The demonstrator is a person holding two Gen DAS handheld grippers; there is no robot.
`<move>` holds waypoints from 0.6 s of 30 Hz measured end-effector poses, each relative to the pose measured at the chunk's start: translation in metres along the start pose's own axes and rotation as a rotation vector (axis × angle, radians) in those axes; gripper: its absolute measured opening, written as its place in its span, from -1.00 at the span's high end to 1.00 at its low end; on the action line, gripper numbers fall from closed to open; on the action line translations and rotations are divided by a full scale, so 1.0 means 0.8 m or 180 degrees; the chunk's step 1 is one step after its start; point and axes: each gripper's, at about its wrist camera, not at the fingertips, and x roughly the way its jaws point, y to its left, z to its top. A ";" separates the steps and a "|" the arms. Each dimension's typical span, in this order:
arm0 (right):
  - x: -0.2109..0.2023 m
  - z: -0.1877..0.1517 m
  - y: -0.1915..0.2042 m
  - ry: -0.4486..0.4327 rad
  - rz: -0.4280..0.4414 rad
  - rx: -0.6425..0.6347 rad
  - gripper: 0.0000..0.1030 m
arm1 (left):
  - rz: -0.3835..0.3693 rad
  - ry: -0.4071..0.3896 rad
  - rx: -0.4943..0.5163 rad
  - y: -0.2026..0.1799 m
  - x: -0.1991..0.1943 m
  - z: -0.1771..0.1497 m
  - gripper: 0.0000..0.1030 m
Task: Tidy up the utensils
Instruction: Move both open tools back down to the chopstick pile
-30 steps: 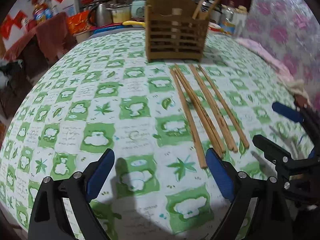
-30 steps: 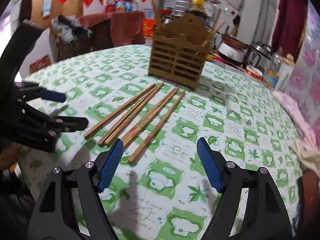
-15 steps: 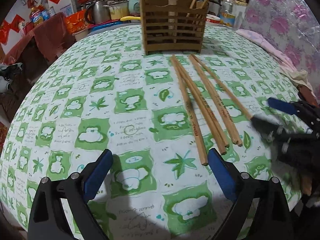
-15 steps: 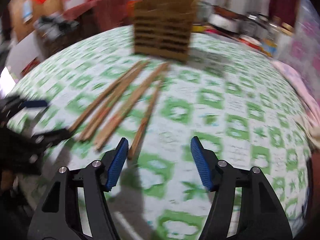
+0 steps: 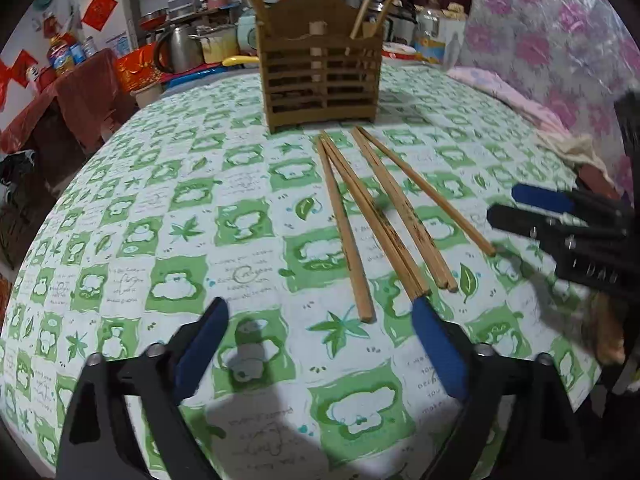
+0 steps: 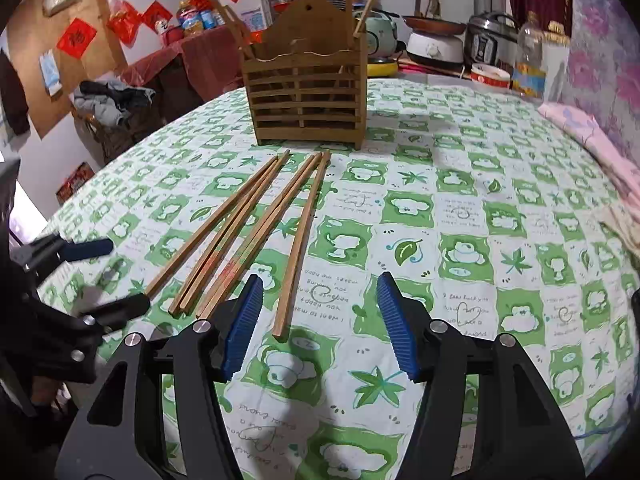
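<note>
A round table (image 5: 120, 216) wears a smooth cloth printed with green and white squares, leaves and small bears. On it lie six long, slim wooden chopsticks (image 5: 384, 216), square-edged at the near ends and tapering toward the far ends, fanned slightly apart; some lie touching along their length, with one single stick at each side. Just beyond their far tips stands a brown wooden utensil holder (image 5: 322, 76), a slatted box with a scalloped front rail and a peaked back board, with a few more sticks upright in it.

The left claw (image 5: 320, 344) hangs over the cloth at the near ends of the sticks, its black arms tipped with ribbed blue pads (image 5: 438, 346); the jaws have just been closing but stand released, with nothing between them, the right pad just beside the end of one pair. The right claw (image 6: 318, 324) is likewise released, its jaws having just been narrowing, and the near end of the rightmost chopstick (image 6: 300, 240) lies between its pads, untouched.
</note>
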 end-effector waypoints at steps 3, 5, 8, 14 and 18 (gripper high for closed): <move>0.000 0.001 -0.001 -0.0002 0.0008 0.0006 -0.14 | 0.0042 0.0056 0.0052 -0.006 0.005 -0.002 -0.15; 0.001 0.001 -0.001 -0.0003 0.0008 -0.0001 -0.14 | 0.0022 0.0056 0.0086 -0.009 0.006 -0.002 -0.01; 0.000 0.001 -0.001 -0.0003 0.0010 0.0005 -0.14 | 0.0015 0.0076 0.0060 -0.012 0.007 0.001 0.25; 0.003 0.001 0.001 0.0027 0.0005 -0.0021 -0.14 | -0.0051 0.0092 -0.0044 -0.010 0.007 0.006 0.87; 0.008 0.000 0.004 0.0088 0.0006 -0.0062 -0.13 | -0.0103 0.0141 -0.0255 0.009 0.007 0.013 0.89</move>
